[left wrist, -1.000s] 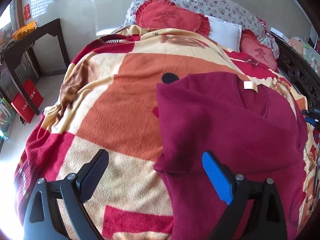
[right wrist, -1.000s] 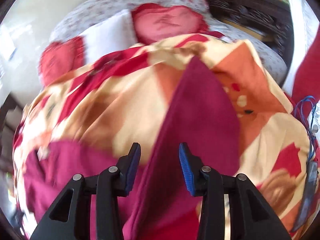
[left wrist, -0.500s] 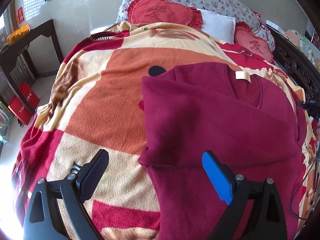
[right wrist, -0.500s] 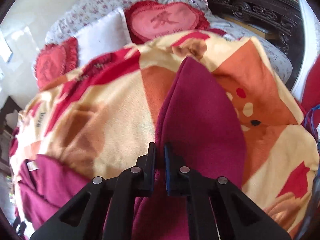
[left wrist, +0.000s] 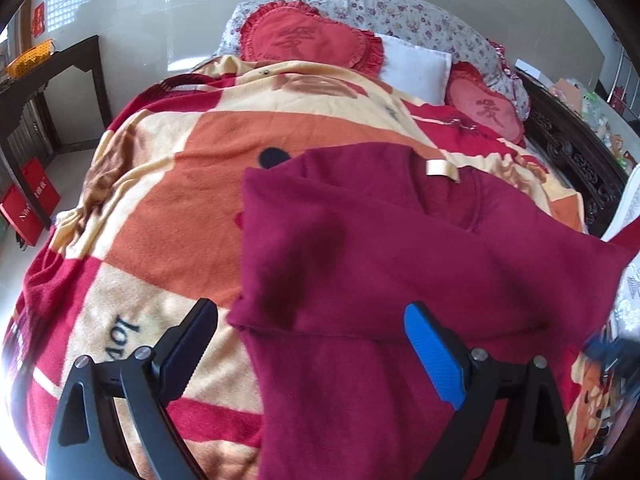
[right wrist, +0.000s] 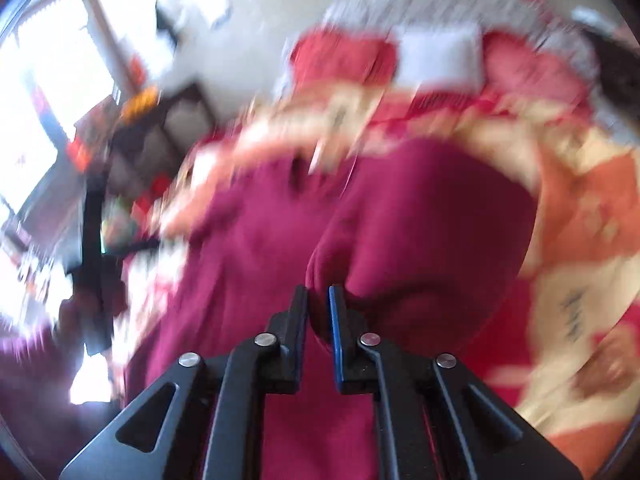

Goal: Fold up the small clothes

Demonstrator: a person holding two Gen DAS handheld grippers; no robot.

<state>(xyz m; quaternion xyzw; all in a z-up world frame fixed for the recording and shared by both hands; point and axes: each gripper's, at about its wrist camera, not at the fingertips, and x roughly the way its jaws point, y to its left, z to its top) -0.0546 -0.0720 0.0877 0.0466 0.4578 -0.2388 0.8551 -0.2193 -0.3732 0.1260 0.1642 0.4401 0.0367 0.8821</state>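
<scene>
One dark red sweater (left wrist: pixel 400 264) lies on a bed, over a checked blanket (left wrist: pixel 172 208).

It has a small tan tag (left wrist: pixel 442 170) at the neck, and one sleeve is folded across its front. The left gripper (left wrist: pixel 316 344) hovers above it with fingers wide apart, holding nothing. The right gripper (right wrist: pixel 319 312) pinches a bunched bit of the sweater. That view is blurry. Two red heart pillows (left wrist: pixel 308 38) and one white pillow (left wrist: pixel 414 66) sit behind.

"lov" on blanket (left wrist: pixel 132 200)
</scene>
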